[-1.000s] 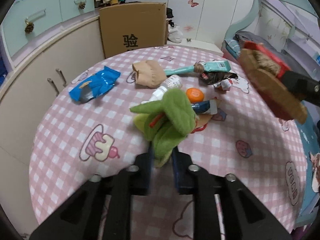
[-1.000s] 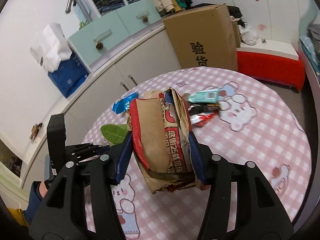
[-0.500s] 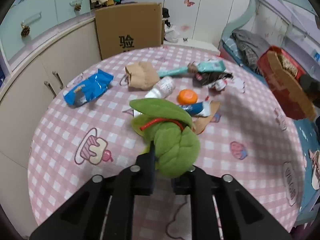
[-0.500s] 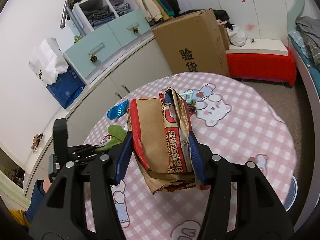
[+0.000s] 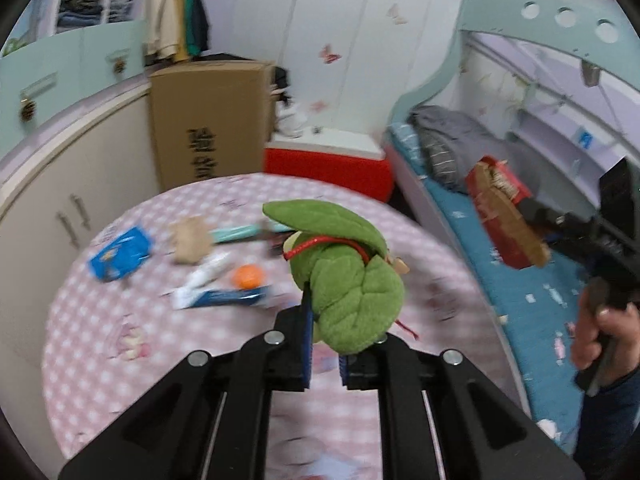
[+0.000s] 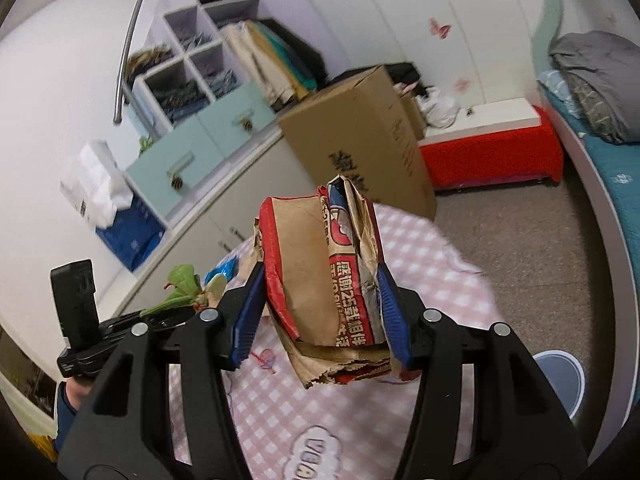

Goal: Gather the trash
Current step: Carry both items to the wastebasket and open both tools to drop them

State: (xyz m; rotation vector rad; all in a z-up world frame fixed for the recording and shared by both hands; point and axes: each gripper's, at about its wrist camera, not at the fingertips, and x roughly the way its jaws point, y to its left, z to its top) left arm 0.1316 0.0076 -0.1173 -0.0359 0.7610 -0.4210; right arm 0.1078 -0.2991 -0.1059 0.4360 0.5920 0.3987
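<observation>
My left gripper (image 5: 325, 354) is shut on a green plush leaf toy (image 5: 348, 276) with a red cord, held up above the round pink checked table (image 5: 120, 360). My right gripper (image 6: 320, 320) is shut on a crumpled brown and red paper bag (image 6: 320, 280), lifted over the table's edge; the bag (image 5: 504, 216) also shows at the right in the left wrist view. On the table lie a blue wrapper (image 5: 120, 254), a tan crumpled piece (image 5: 191, 240), a white tube (image 5: 210, 272), an orange cap (image 5: 248, 276) and a teal tube (image 5: 236, 234).
A large cardboard box (image 5: 208, 120) stands behind the table, beside a red low bench (image 5: 328, 164). A bed with a blue cover (image 5: 520, 300) runs along the right. Cabinets (image 5: 60, 184) line the left wall. A person's hand (image 5: 604, 340) holds the right gripper.
My left gripper closed on the green plush toy and lifted it off the table. The right gripper carried the paper bag to the right, away from the table's middle.
</observation>
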